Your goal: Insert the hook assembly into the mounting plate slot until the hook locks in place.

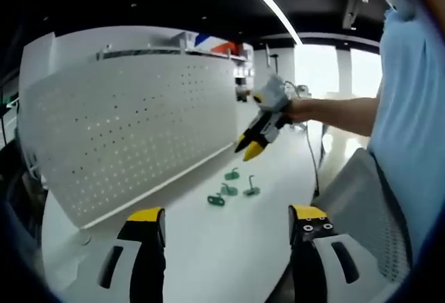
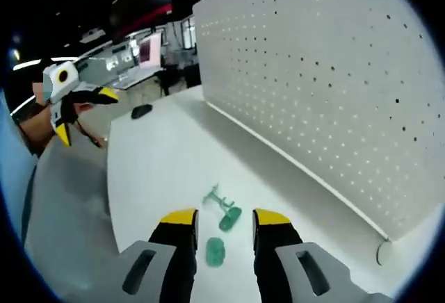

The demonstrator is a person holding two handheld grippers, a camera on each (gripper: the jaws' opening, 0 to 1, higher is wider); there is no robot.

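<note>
Left gripper view looked along the white table (image 1: 229,247) toward the tall white perforated pegboard panel (image 1: 132,129) standing along its far edge. The left gripper (image 1: 227,223), black jaws with yellow tips, stood wide apart and held nothing. Three small green plastic hook pieces (image 1: 229,190) lay loose on the table surface ahead of it, well clear of the jaws and apart from the panel's lower edge. Above them hung the right gripper (image 1: 252,146), held in a person's hand (image 1: 295,110) at the end of a bare forearm with a light blue sleeve (image 1: 410,94); its yellow tips appeared together, off the table and touching nothing. A grey mesh chair back (image 1: 361,199) showed at the table's near edge.

Right gripper view gave the closer look: the right gripper (image 2: 224,219) hovered just over the green hook pieces (image 2: 222,213), jaws parted by a narrow gap, empty. One oval base lay between the jaw tips, others just beyond. The pegboard (image 2: 327,87) filled the side. The left gripper (image 2: 66,119) appeared far off past the table's edge, and a dark computer mouse (image 2: 141,110) lay near the far corner.
</note>
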